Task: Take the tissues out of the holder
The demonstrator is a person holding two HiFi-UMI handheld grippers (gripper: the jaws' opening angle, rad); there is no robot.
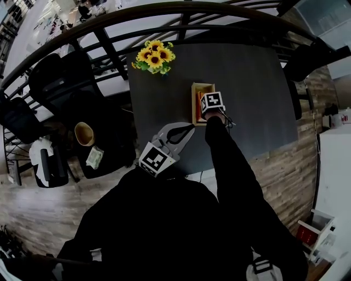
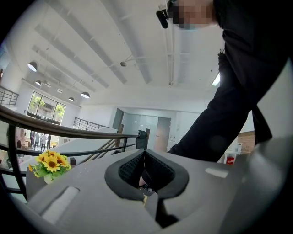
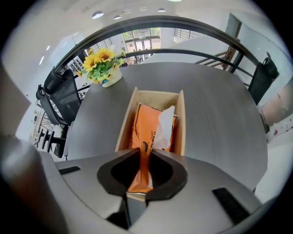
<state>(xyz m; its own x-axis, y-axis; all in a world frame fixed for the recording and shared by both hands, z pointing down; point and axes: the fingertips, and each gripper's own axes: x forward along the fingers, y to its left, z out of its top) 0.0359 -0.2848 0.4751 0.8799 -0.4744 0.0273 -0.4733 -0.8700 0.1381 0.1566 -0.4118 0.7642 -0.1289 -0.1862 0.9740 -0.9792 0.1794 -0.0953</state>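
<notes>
The right gripper (image 3: 145, 153) points steeply down into the holder, its jaws nearly closed and pinching the near end of the orange tissue pack (image 3: 149, 130). The pack lies lengthwise inside the wooden holder (image 3: 181, 123), with one white tissue (image 3: 165, 123) standing up from its top. The black sleeve (image 1: 230, 159) of the arm carrying this gripper reaches out over the table.

The left gripper (image 2: 144, 153) is held level near the table's near edge, away from the holder. Its jaws are closed together with nothing between them.

The holder sits on a dark grey table (image 3: 219, 119) with a matte top. One white pot of sunflowers (image 3: 103, 64) stands at the far edge, well apart from the holder. On the table there is one holder, one tissue pack and one flower pot.

A curved dark railing (image 1: 164, 11) runs just behind the table. Two black chairs show in the right gripper view, one chair (image 3: 62, 93) on the left and another chair (image 3: 263, 73) on the right. The floor (image 1: 285, 164) is wood plank. The room is a bright hall with a white ceiling (image 2: 114, 55) and pendant lamps (image 2: 85, 95).
</notes>
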